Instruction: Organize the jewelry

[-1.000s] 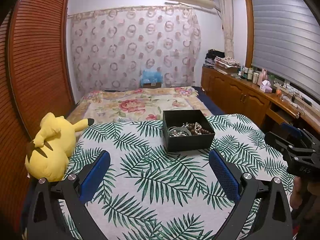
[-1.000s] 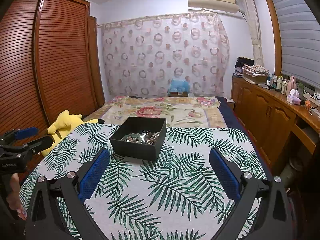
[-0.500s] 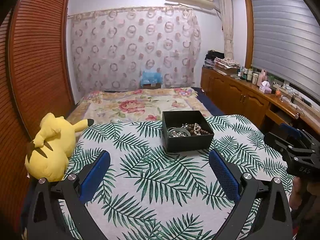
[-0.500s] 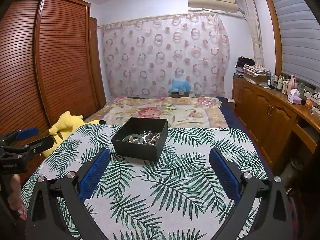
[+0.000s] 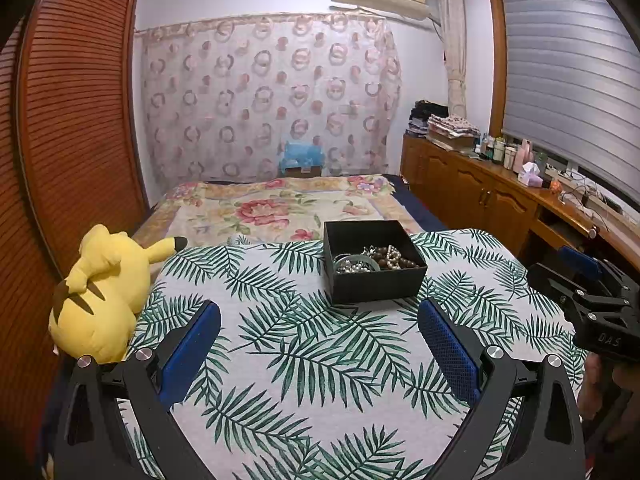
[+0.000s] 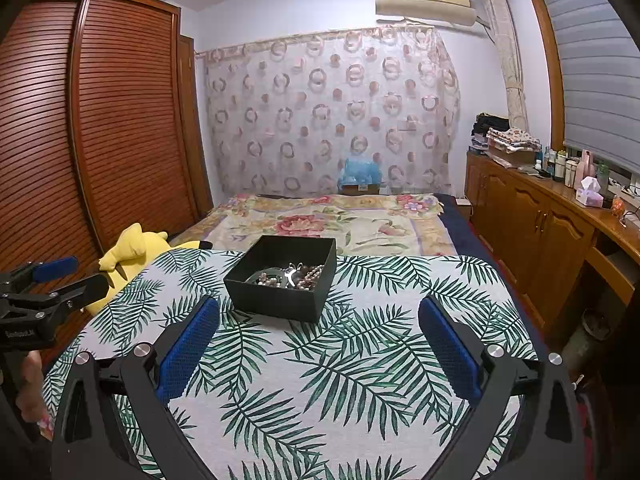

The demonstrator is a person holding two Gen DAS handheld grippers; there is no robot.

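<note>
Your left claw (image 5: 318,350) and your right claw (image 6: 319,346) both hang spread wide and empty above the desk (image 5: 280,344) with the palm-leaf cloth. The black box (image 5: 374,266) sits on the far half of that cloth, well ahead of both claws and touching neither. From the left claw it lies ahead and slightly to the right; from the right claw it lies ahead and a little to the left, so it sits roughly between your two hands. Neither claw looks clearly nearer.

The jewelry (image 5: 372,262) is heaped inside the box: a silver bangle and pale beads on one side, brown beads on the other, tangled together. The heap has no clear long axis, and you cannot tell single strands apart at this range. The box itself is near square, its front wall squarer to the left claw and one corner turned toward the right claw. A yellow plush toy (image 5: 100,296) lies off the desk's left edge, clear of your reach path.
</note>
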